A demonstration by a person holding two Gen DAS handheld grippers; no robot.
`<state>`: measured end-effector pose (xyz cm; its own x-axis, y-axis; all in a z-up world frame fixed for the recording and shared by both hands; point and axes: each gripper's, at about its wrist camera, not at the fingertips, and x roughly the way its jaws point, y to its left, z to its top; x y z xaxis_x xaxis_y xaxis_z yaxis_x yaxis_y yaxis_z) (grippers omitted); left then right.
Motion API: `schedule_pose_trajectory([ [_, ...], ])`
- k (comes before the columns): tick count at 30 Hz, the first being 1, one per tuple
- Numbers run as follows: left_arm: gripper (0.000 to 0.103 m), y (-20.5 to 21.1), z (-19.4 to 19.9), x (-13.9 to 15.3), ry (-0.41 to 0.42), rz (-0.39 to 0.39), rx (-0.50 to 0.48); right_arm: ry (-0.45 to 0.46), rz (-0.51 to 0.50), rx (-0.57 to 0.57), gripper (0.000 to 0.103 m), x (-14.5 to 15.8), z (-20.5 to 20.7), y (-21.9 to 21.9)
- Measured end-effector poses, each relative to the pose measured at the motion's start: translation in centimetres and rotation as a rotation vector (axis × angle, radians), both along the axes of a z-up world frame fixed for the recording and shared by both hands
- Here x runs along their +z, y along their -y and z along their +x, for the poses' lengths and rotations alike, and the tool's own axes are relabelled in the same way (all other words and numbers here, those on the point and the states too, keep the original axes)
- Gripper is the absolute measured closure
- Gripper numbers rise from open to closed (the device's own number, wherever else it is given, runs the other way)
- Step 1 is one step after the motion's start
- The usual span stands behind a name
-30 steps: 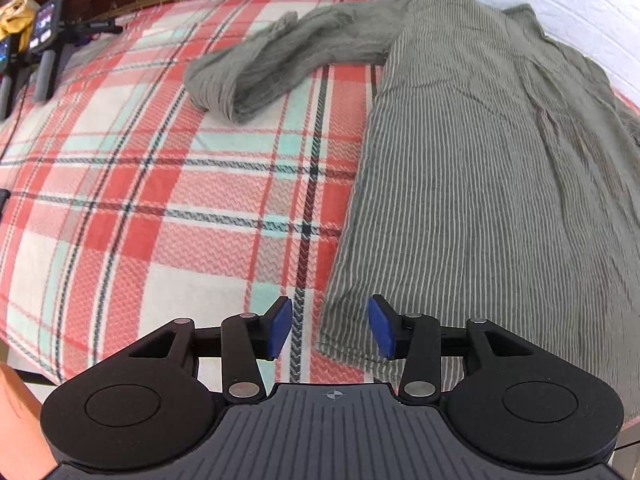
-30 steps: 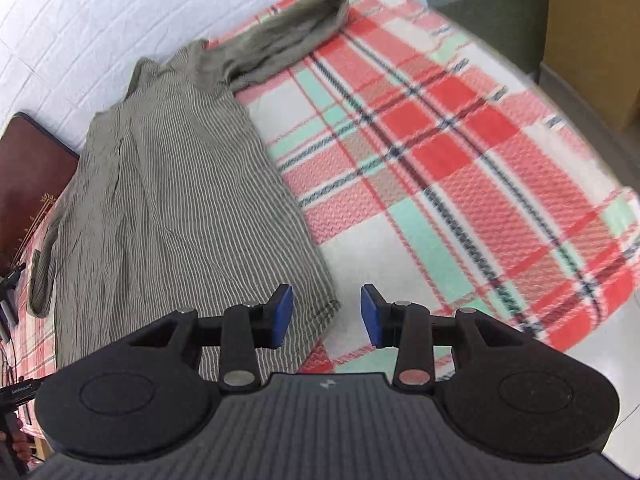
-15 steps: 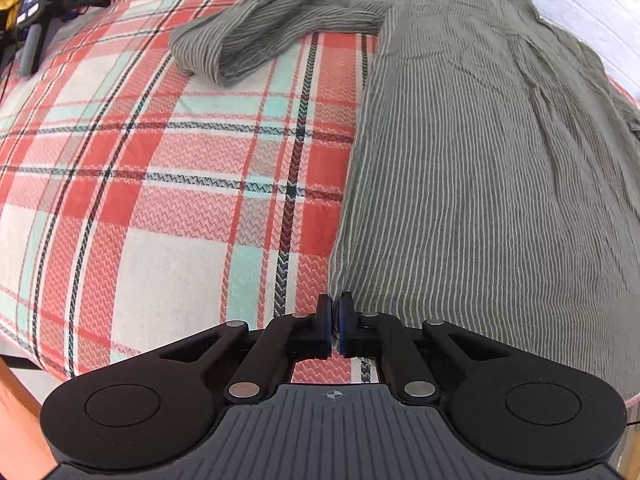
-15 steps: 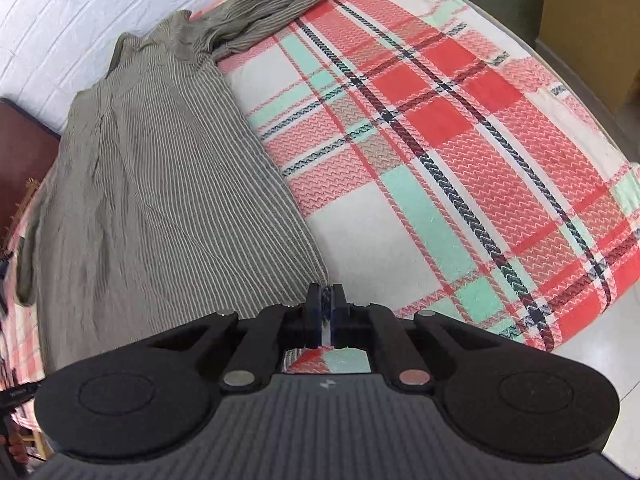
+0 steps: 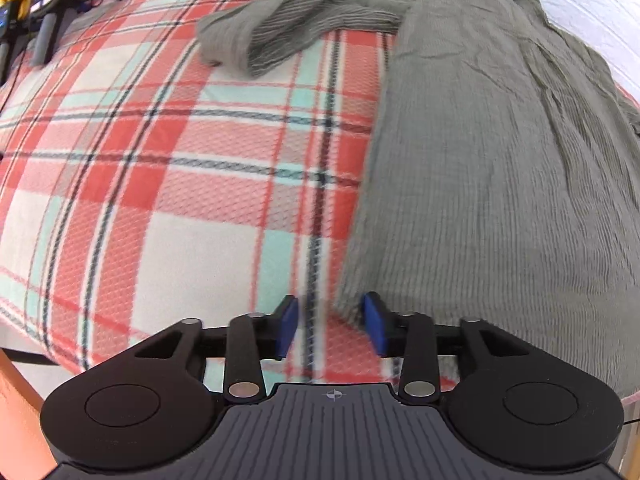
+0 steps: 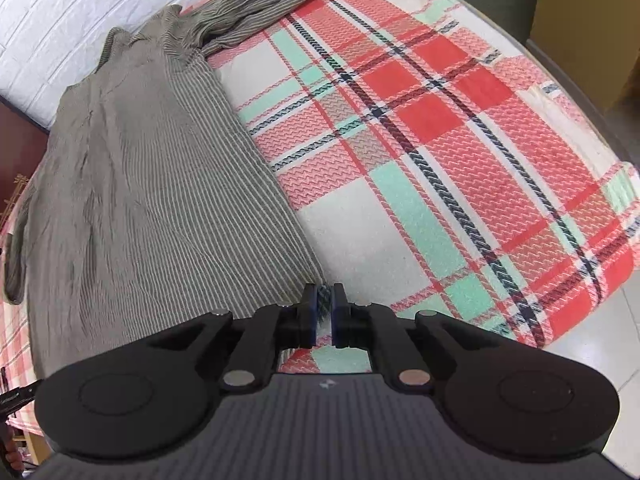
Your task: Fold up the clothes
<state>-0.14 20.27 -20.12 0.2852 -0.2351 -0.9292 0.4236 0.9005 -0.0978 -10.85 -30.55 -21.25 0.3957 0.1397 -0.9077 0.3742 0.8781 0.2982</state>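
Left wrist view: The left claw [image 5: 331, 328] points steeply down over the near edge of the bed [image 5: 168, 184], which is covered by a red, white and mint plaid blanket. Its jaws are opening and stand about half apart. The near left corner of the striped grey-green garment [image 5: 480, 168] lies in the gap, close to the right blue pad [image 5: 374, 326]; the pads do not press on it, so nothing is gripped. The garment lies flat on the right part of the bed. Its left sleeve [image 5: 280, 36] is bunched and reaches left across the blanket at the far end. Dark equipment [image 5: 48, 12] rests at the far left corner. The picture is slightly motion-blurred.

Right wrist view: The right claw [image 6: 323, 312] also points steeply down at the near bed edge. Its jaws are opening from near-closed, with only a narrow slit between the pads. The near right corner of the garment [image 6: 160, 200] ends just at the claw tips; whether cloth sits in the slit cannot be told. The garment occupies the left part of the bed, with its right sleeve [image 6: 264, 4] bunched at the far end. White brick wall [image 6: 60, 16] stands behind it.
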Motion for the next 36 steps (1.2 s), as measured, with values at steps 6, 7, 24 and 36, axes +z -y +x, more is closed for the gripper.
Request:
schedule_pose_trajectory([
  [6,0.044,-1.1,1.3,2.0,0.052,-0.046,-0.008,0.011,-0.105,-0.034,0.073,2.6,-0.3,-0.7],
  [7,0.043,-1.1,1.6,2.5,0.067,-0.061,-0.013,0.033,-0.118,-0.028,0.073,3.6,-0.2,-1.1],
  [24,0.035,8.4,8.4,7.8,0.229,-0.128,0.024,0.392,-0.047,0.551,0.071,15.0,19.8,-11.1],
  [36,0.028,20.8,16.5,12.7,0.409,-0.097,-0.125,0.362,-0.029,0.665,0.071,12.6,34.2,-14.2],
])
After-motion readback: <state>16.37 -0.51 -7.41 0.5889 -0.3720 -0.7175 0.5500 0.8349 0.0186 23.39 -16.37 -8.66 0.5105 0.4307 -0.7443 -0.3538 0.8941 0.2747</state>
